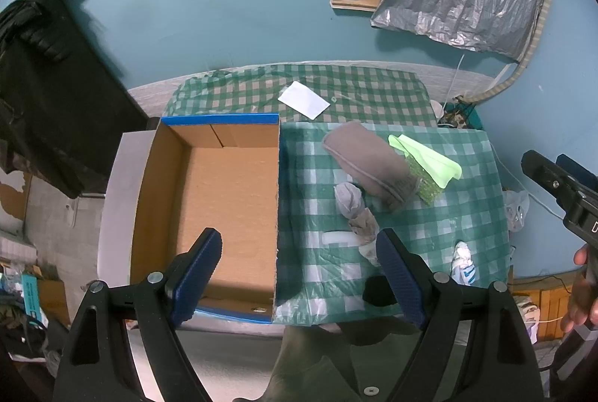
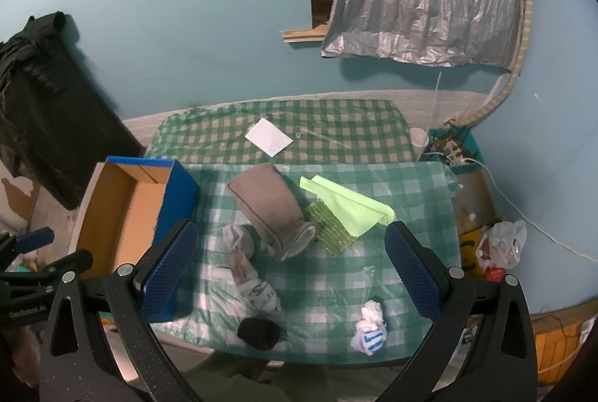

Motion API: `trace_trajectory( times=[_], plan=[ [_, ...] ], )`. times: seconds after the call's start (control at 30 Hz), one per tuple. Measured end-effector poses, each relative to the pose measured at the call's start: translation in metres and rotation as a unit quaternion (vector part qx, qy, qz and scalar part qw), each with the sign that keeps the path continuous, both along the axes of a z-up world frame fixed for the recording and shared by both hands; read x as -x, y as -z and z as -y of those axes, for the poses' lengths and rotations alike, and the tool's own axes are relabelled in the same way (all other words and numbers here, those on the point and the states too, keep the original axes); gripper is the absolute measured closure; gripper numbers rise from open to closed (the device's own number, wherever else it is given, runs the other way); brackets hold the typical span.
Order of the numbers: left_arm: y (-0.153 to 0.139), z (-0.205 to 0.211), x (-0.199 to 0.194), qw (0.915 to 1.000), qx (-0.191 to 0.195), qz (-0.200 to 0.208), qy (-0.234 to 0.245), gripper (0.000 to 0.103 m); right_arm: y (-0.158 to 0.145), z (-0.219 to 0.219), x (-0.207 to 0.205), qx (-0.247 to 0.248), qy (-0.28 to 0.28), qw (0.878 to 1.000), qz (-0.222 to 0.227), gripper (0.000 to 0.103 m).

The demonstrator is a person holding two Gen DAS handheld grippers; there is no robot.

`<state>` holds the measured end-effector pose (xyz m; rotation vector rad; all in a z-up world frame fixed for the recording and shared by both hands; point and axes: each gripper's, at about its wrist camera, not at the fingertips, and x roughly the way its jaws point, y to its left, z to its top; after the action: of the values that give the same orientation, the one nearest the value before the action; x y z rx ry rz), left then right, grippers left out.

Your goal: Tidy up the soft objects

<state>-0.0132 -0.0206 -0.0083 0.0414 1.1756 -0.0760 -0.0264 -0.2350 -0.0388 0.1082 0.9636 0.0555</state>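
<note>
Nothing's packed yet as far as I can tell: the cardboard box (image 1: 224, 215) is bare inside, and every soft thing sits out on the bench (image 2: 411, 185) with its green checked cover, to the right of the box.

The lot: a brown-grey folded fabric piece (image 2: 267, 203), maybe a hat or slipper, can't say which, lying partly over a green textured pad (image 2: 329, 222), which also has a lime green cloth (image 2: 347, 203) draped on it. Just left of the brown piece is a grey balled sock (image 2: 239, 239), then a tan one (image 2: 241, 265) touching a white patterned one (image 2: 263, 295), more or less in a row toward me. A black sock ball (image 2: 259, 327) sits at the near edge, and a white and blue striped bundle (image 2: 368, 329) is well apart to the right. All look limp and squashy, so easy pinches I reckon.

My left gripper (image 1: 295, 275) hangs wide open over the box's right wall, holding nothing. My right gripper (image 2: 287, 271) is just as wide and free of any load, above the sock row. So basically the whole job's left.
</note>
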Motion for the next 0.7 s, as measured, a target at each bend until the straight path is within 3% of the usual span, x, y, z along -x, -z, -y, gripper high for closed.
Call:
trace_trajectory(
  times=[0.7],
  plan=[
    [-0.0002,0.0,-0.0006,1.0,0.0,0.0,0.001,0.017,-0.0006,-0.0007,-0.0002,-0.001,-0.005,1.0,-0.003,0.002]
  ],
)
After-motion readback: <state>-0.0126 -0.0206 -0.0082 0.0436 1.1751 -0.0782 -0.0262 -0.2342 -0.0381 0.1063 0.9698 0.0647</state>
